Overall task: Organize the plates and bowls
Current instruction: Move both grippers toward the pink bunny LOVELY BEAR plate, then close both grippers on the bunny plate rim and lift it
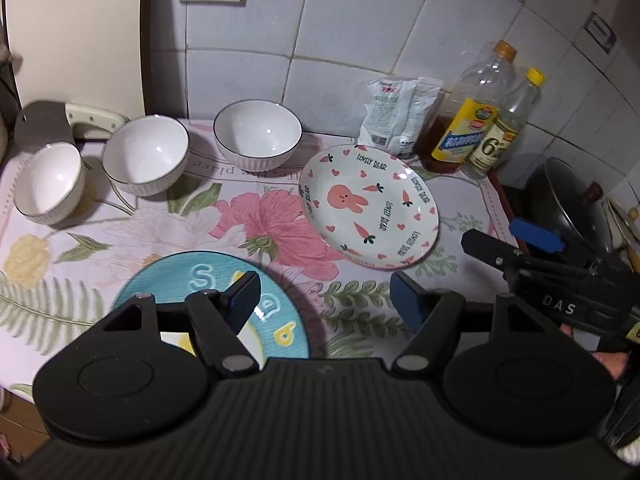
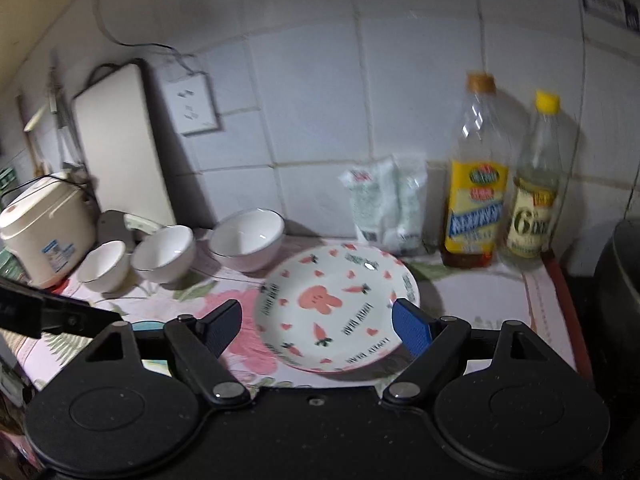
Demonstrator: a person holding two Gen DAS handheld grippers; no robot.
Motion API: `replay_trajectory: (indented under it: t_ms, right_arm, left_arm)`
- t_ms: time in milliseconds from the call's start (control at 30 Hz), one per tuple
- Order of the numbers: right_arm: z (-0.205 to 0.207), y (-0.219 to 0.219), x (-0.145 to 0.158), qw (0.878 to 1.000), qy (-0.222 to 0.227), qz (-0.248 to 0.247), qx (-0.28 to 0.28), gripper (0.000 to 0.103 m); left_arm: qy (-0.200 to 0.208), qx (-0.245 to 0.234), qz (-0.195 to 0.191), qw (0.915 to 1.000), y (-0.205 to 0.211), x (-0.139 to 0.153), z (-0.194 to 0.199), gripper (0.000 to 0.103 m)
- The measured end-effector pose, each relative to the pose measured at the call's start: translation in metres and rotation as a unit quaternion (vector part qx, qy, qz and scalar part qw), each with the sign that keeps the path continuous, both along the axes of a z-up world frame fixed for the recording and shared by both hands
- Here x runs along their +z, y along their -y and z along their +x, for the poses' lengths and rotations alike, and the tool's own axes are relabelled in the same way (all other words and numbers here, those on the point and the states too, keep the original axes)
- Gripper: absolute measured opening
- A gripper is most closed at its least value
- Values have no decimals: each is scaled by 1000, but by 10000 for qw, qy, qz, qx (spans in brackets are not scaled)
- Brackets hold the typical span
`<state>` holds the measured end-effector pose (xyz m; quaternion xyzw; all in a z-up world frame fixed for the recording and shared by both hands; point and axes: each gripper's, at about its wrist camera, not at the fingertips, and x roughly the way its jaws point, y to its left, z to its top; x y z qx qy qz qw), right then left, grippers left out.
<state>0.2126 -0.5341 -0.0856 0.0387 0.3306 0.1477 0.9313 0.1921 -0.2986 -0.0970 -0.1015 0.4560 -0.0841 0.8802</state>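
Surface: floral cloth-covered kitchen counter (image 1: 168, 224) against white tiled wall (image 1: 360, 20), oil bottles and a packet at the back.
Plates: white glazed rabbit-and-carrot print plate (image 2: 336, 308) lies mid-counter, right; blue round plate with raised letters (image 1: 208, 280) lies nearer, left, partly under left gripper.
Bowls: three white ribbed ceramic bowls (image 1: 258, 134) in a rough row at back left, upright, apart from one another.
Contents: all bowls and both plates look empty.
Handling: likely stiff, glazed, slippery, breakable; moderate weight. Best hold judged at the rim edge, pinching lip top and bottom; bowls by the wall near the rim.
Left gripper (image 1: 324, 296): jaws wide, nothing held, hovering over blue plate's edge.
Right gripper (image 2: 316, 324): jaws wide, nothing held, rabbit plate framed between the pads, contact not clear.
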Motion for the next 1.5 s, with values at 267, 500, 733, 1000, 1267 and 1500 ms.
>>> replay_trajectory:
  t_ms: [267,500,733,1000,1267,1500]
  right_arm:
    - [38,25,-47,9989,-437,36,-164,85]
    - [64,34,-81,9975,-672,129,-181,85]
    - [89,39,-101,9962,-772,203,-345,79]
    - [100,36,-110,9937,-941,377,-475,53]
    - [109,43,-129,9865,-1330,737,-600,24]
    - [108,43,-133,9843,-1371,899,-657,26]
  left_arm:
    - [231,184,45,9996,29,-34,28,60]
    - [254,266,292,9989,43,-59,58,60]
    - [-44,307,285,9991,46,-83,87,60]
    - [-223,334,287,9988,45,-109,99,58]
    - [-561,368,2,9977,36,-122,110,32]
    - [-526,178,-110,9984,41,-127,112,23]
